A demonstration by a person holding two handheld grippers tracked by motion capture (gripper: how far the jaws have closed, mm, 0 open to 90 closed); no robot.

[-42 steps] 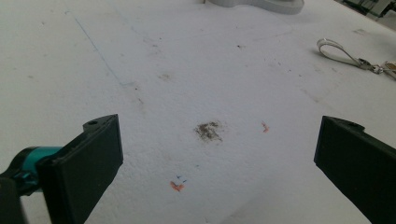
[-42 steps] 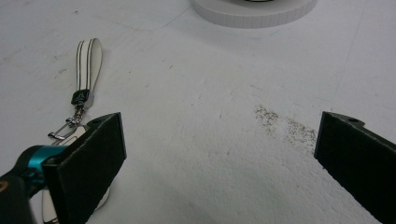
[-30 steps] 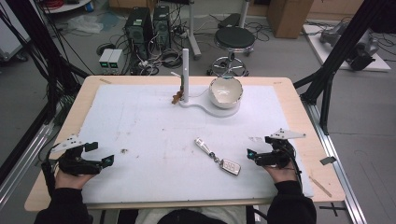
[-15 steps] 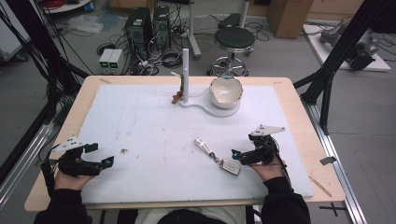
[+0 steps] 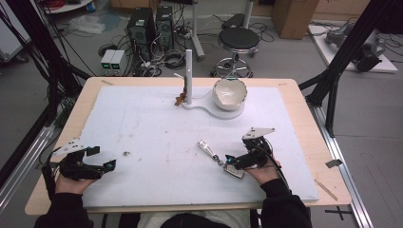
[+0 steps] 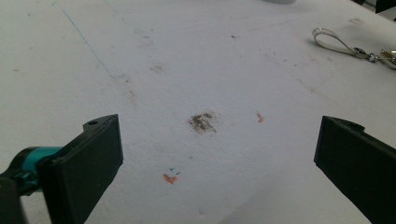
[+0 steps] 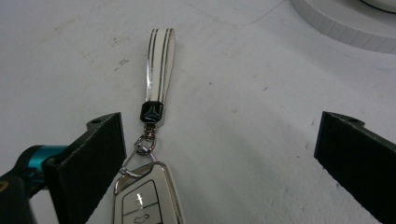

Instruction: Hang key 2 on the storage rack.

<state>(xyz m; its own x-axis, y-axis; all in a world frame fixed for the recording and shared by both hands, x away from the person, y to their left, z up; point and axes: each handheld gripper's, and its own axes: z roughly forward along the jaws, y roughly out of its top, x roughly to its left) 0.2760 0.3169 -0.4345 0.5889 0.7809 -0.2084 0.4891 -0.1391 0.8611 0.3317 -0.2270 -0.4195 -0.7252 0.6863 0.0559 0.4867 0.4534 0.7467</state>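
I count one car key fob [image 7: 145, 198] on my counter [image 5: 157, 137], lying flat near the front edge on my right side, with one white strap [image 7: 159, 65] clipped to it by a small metal ring and stretched away toward the middle. My right gripper [image 5: 236, 160] sits low over the fob, its two fingers [image 7: 88, 158] spread wide with nothing between them but the fob's top end, which lies just beside the left-hand finger in the right gripper view. My left gripper [image 5: 97, 164] rests at the front left, well apart from the fob, its two fingers [image 6: 86, 163] also wide open and holding nothing. At the back stand one white bowl [image 5: 230, 92] and one upright white post [image 5: 188, 76].
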